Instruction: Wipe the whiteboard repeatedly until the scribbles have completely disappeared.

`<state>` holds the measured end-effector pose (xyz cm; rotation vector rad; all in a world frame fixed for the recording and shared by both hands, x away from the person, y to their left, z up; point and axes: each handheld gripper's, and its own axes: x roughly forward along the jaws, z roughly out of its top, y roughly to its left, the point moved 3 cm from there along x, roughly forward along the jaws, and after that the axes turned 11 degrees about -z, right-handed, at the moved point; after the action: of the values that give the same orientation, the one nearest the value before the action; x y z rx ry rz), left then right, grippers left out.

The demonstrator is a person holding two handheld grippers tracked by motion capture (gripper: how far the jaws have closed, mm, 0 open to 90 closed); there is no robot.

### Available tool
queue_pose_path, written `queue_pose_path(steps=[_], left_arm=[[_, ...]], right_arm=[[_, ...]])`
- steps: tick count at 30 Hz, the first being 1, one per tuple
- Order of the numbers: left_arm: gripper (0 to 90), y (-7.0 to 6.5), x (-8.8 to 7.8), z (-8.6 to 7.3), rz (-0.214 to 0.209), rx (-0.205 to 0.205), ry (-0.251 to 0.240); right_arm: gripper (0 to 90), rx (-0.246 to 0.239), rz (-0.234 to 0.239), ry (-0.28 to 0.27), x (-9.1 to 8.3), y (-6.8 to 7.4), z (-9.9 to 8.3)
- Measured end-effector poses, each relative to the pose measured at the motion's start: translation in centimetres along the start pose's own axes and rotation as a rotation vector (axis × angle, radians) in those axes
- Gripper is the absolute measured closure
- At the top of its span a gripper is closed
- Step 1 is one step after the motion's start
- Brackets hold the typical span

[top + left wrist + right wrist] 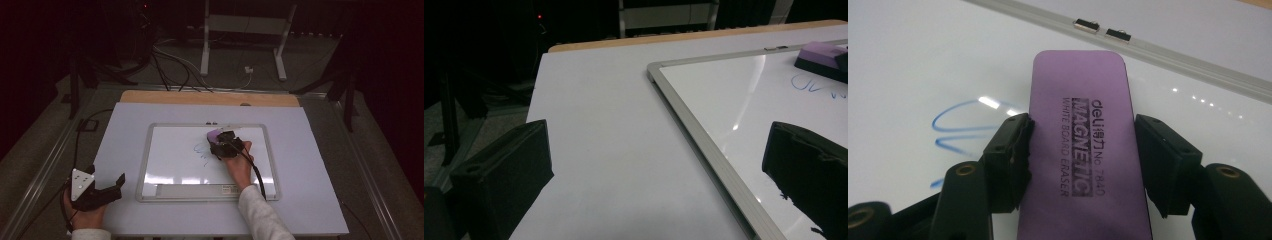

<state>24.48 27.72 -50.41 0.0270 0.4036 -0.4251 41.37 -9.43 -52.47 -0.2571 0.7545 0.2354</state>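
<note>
A purple whiteboard eraser [1088, 145] lies flat on the whiteboard [175, 160], and my right gripper [1080, 150] is shut on its two long sides. From above, the eraser [216, 134] and right gripper [225, 145] sit at the board's upper middle, beside blue marker scribbles [201, 152]. The same scribbles [963, 130] lie just left of the eraser in the right gripper view. My left gripper [107, 192] rests open at the table's front left corner, off the board, with nothing between its jaws. In the left gripper view the eraser [824, 60] is far right.
The whiteboard's metal frame [694, 120] has a marker tray [200, 191] along its near side. It lies on a white tabletop [310, 165] with a wooden strip [210, 97] at the back. Cables and table legs [205, 45] stand on the floor beyond.
</note>
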Motion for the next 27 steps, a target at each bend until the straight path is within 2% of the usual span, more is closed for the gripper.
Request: queue_pose_path(steps=[5,7,14,21,23,25,27], left_arm=[[0.4,0.0,0.2,-0.1,-0.003,0.003,0.008],[0.5,-0.1,0.2,0.0,-0.004,0.003,0.009],[0.4,0.0,0.1,0.0,-0.001,0.002,0.004],[0.5,0.0,0.1,0.0,-0.002,0.003,0.005],[0.5,0.0,0.1,0.0,-0.001,0.001,0.004],[0.4,0.0,0.0,0.0,0.001,0.000,0.001],[0.5,0.0,0.0,0.0,0.001,0.000,0.000]], right_arm=[[41.4,0.009,0.001,0.005,0.2,0.1,0.2],[41.4,0.008,0.015,0.011,0.1,0.2,0.3],[41.5,-0.057,0.067,0.014,-0.3,2.5,0.5],[41.5,-0.107,0.116,0.014,-1.1,3.0,-0.1],[41.5,-0.111,0.120,0.010,-1.0,2.9,-0.1],[41.4,-0.105,0.103,0.007,-0.9,2.8,0.0],[41.4,-0.079,0.078,0.007,-0.5,2.5,0.2]])
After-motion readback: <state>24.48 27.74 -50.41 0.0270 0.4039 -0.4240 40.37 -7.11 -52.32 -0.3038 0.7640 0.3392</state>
